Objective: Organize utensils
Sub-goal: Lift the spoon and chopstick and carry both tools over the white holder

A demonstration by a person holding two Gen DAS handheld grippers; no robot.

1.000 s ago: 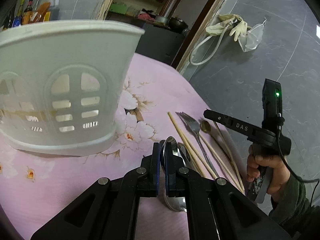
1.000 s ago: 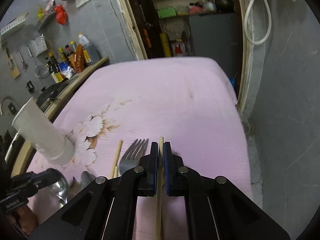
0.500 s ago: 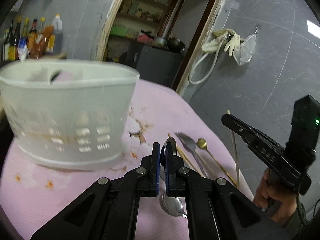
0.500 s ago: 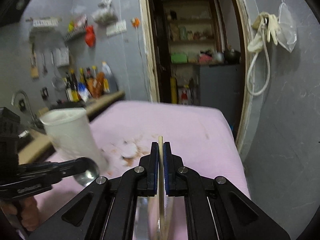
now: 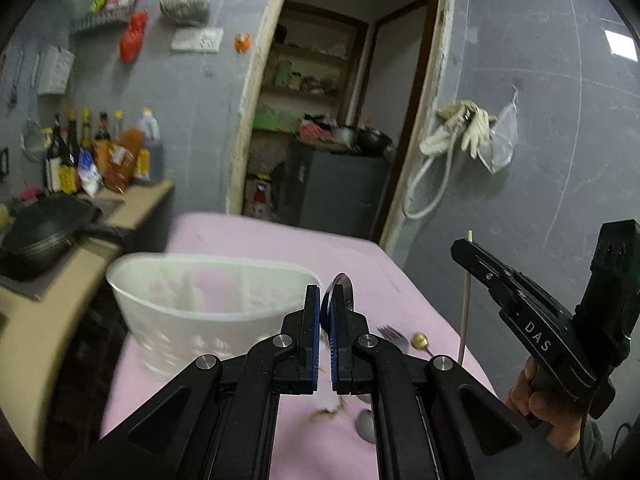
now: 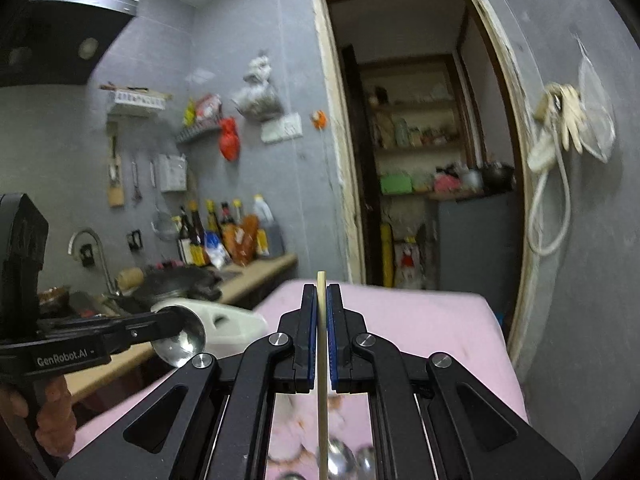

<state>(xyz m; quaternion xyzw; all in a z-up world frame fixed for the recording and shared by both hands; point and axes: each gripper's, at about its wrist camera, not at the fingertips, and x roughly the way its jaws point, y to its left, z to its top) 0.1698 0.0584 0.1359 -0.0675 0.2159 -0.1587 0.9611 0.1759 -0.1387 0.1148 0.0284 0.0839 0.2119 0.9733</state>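
Utensils are up in the air with us: our left gripper (image 5: 325,322) is clamped tight on a shiny spoon (image 5: 344,292), and our right gripper (image 6: 319,334) is clamped on one wooden chopstick (image 6: 322,360). At 9 o'clock of the spoon stands the white basket (image 5: 192,300) on the pink tablecloth (image 5: 256,236). At 5 o'clock of it, a fork (image 5: 390,335) and a small gold spoon (image 5: 419,342) lie on the cloth.
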